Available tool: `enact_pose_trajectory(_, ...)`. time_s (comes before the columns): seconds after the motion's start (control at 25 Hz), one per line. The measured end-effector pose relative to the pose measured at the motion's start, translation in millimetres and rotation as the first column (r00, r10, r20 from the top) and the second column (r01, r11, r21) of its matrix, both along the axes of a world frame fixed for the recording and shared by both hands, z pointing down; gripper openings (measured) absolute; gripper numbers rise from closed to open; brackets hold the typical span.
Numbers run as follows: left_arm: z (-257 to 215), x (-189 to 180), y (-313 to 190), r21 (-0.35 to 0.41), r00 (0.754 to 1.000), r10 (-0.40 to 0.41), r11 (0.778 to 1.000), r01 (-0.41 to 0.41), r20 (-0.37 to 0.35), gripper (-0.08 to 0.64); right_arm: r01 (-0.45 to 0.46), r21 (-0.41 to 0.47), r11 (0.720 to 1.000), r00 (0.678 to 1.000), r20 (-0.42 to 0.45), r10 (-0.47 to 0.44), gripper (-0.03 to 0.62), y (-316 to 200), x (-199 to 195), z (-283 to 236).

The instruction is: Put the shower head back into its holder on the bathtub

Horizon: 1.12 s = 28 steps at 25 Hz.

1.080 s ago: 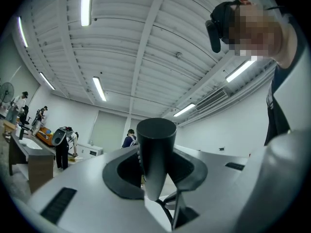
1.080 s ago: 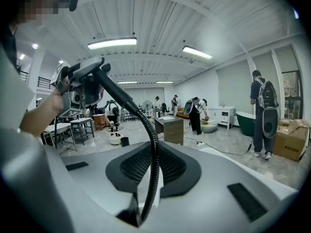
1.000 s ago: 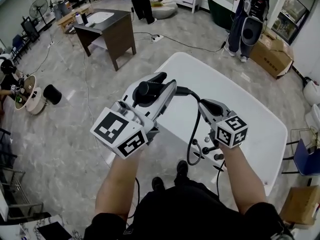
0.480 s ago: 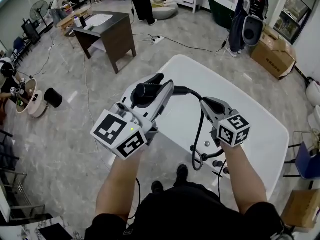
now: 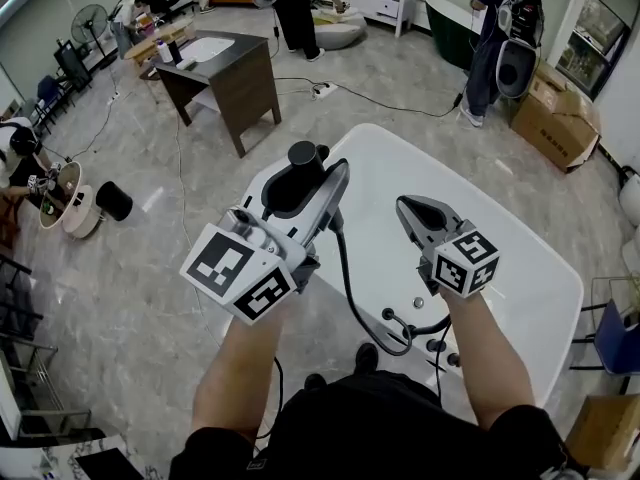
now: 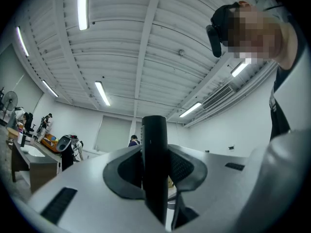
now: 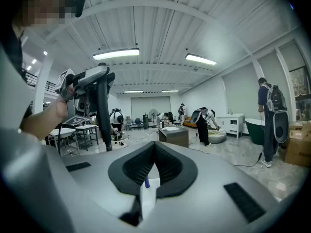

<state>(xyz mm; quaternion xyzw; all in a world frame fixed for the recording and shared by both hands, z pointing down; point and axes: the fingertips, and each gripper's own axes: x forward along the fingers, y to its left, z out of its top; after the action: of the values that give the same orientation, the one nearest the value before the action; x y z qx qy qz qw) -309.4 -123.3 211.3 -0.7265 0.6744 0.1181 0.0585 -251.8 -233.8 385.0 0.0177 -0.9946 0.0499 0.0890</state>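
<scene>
My left gripper (image 5: 318, 176) is shut on the black shower head (image 5: 298, 173), held up over the near end of the white bathtub (image 5: 520, 268). In the left gripper view the shower head (image 6: 154, 174) stands upright between the pads, and the left gripper (image 6: 155, 152) points up at the ceiling. Its dark hose (image 5: 350, 288) hangs from the head and loops down to the chrome tap fittings (image 5: 432, 343) on the tub rim. My right gripper (image 5: 412, 211) is shut with nothing in it, to the right of the hose. From the right gripper (image 7: 155, 152) view, the shower head (image 7: 101, 110) shows at upper left.
A dark desk (image 5: 225, 68) stands on the tiled floor beyond the tub. People stand at the back. Cardboard boxes (image 5: 560, 118) lie at the right, a dark green tub (image 5: 450, 13) at the far back, a black drum (image 5: 112, 200) at the left.
The hose, which ran past my right gripper's jaws, now hangs straight down from the left gripper. The right jaws have closed. Both grippers moved a little up and forward.
</scene>
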Motion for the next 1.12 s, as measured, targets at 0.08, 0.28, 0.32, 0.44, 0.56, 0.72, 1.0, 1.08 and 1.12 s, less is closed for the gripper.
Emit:
enact_pose_trajectory(0.08, -3, -1, -3, 0.007, 1.0, 0.006, 1.0, -0.006, -0.008, 0.121, 0.049, -0.021, 0.999, 0.999, -0.006, -0.049, 0.02, 7, -2, 3)
enact_pose_trajectory(0.28, -5, 0, -9, 0.003, 1.0, 0.011, 1.0, -0.011, 0.001, 0.121, 0.214, -0.158, 0.964, 0.973, -0.051, -0.224, 0.19, 51, 1, 42)
enact_pose_trajectory(0.32, -5, 1, -10, 0.002, 1.0, 0.013, 1.0, -0.013, 0.003, 0.121, 0.231, -0.182, 0.956, 0.967, -0.07, -0.247, 0.213, 61, 1, 54)
enact_pose_trajectory(0.44, -8, 5, -8, 0.009, 0.999, 0.033, 0.999, -0.033, -0.01, 0.121, 0.256, -0.242, 0.936, 0.95, -0.115, -0.29, 0.255, 89, 0, 86)
enact_pose_trajectory(0.56, -12, 7, -4, 0.026, 0.997, 0.062, 0.998, -0.061, -0.038, 0.121, 0.25, -0.268, 0.931, 0.944, -0.146, -0.295, 0.261, 107, -6, 110)
enact_pose_trajectory(0.72, -13, 7, 5, 0.041, 0.994, 0.087, 0.996, -0.085, -0.065, 0.121, 0.211, -0.27, 0.939, 0.949, -0.173, -0.263, 0.236, 114, -15, 130)
enact_pose_trajectory(1.0, -16, 9, 11, 0.046, 0.993, 0.1, 0.994, -0.097, -0.062, 0.121, 0.208, -0.212, 0.955, 0.955, -0.166, -0.244, 0.099, 113, -23, 127)
enact_pose_trajectory(1.08, -16, 7, 12, 0.044, 0.994, 0.097, 0.995, -0.095, -0.057, 0.121, 0.188, -0.198, 0.962, 0.961, -0.164, -0.222, 0.069, 108, -24, 125)
enact_pose_trajectory(1.12, -14, 7, 13, 0.041, 0.994, 0.093, 0.995, -0.091, -0.052, 0.121, 0.172, -0.193, 0.966, 0.964, -0.166, -0.205, 0.069, 103, -23, 124)
